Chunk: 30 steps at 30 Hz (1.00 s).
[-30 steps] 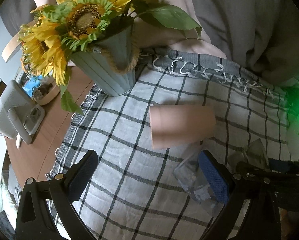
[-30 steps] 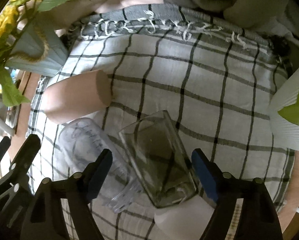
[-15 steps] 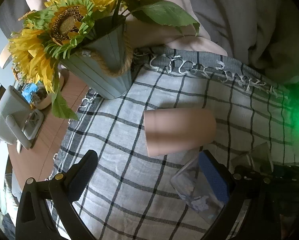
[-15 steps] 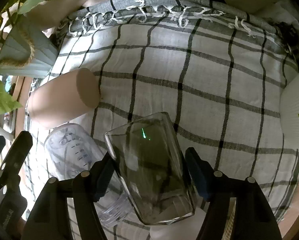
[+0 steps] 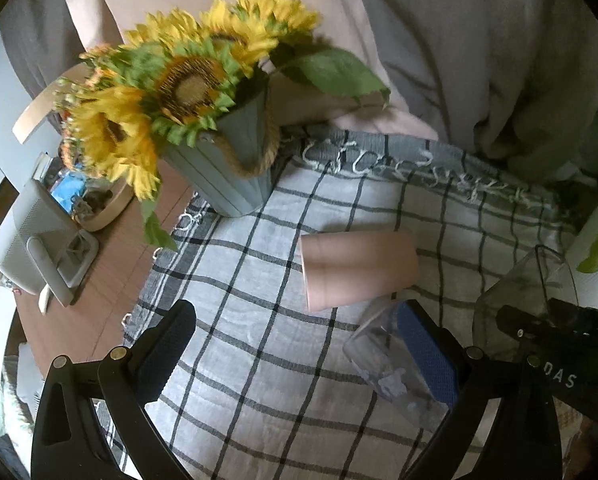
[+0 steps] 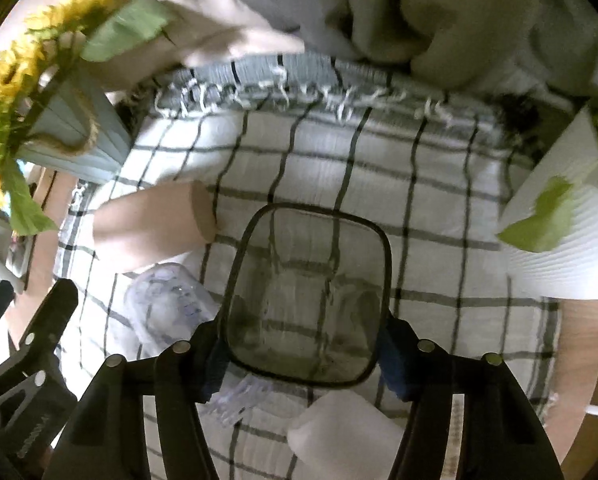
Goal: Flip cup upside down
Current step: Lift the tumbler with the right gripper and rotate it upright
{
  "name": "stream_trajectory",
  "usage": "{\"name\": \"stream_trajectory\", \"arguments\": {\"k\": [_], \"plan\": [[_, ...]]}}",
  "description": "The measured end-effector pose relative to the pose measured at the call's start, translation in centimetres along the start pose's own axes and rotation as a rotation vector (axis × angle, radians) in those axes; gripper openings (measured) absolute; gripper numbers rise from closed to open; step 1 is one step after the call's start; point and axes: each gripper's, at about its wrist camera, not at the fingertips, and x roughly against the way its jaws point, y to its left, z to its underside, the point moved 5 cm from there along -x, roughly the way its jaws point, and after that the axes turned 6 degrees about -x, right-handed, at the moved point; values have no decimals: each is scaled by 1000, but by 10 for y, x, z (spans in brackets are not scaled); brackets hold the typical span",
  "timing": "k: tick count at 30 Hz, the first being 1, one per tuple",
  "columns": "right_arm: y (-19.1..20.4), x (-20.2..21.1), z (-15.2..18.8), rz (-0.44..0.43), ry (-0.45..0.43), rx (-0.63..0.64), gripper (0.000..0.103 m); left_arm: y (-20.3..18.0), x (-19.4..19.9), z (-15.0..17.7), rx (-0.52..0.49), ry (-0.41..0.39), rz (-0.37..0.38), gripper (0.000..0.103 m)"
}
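Observation:
My right gripper [image 6: 303, 348] is shut on a smoky square glass cup [image 6: 307, 300], lifted off the checked cloth [image 6: 439, 208] with its mouth turned toward the camera. The same cup shows at the right of the left wrist view [image 5: 527, 300], held in the right gripper. My left gripper [image 5: 299, 348] is open and empty above the cloth [image 5: 259, 352]. A pink cup [image 5: 359, 268] lies on its side ahead of it and also shows in the right wrist view [image 6: 155, 216]. A clear plastic measuring cup [image 5: 395, 368] lies on its side by the left gripper's right finger.
A grey pot of sunflowers [image 5: 223, 160] stands at the cloth's far left corner. A white ribbed pot with green leaves [image 6: 567, 224] stands at the right. A white cup [image 6: 347, 432] lies near the front edge. A grey device [image 5: 39, 248] sits on the wooden table.
My right gripper closed on the glass cup and lifted it, tilting its mouth toward the camera. The left gripper drew back and up a little, still open.

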Motion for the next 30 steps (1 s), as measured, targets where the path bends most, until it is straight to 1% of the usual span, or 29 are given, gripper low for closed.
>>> {"name": "stream_trajectory", "arguments": {"k": [5,10,13,18,20,23,25,30], "plan": [[11,44,13,0,-85,4,62,13,31,8,0,-63,19,103],[22,87,45,-26,-144,2,62,28,56,23,-7,-106,42,103],[29,102,67,-44,-157,-4,62,35,67,36,-20,-116,51,103],[38,112,103,-67,-155,-30,62,48,78,60,-62,-103,64,103],[43,111,120,-78,-141,-40,62,54,80,71,-84,-95,57,103],[53,104,141,-100,-90,-53,62,63,79,84,-104,-82,53,103],[61,95,153,-115,-41,-54,62,69,75,91,-111,-66,46,103],[75,67,180,-115,94,-45,62,80,55,110,-125,-3,56,103]]}}
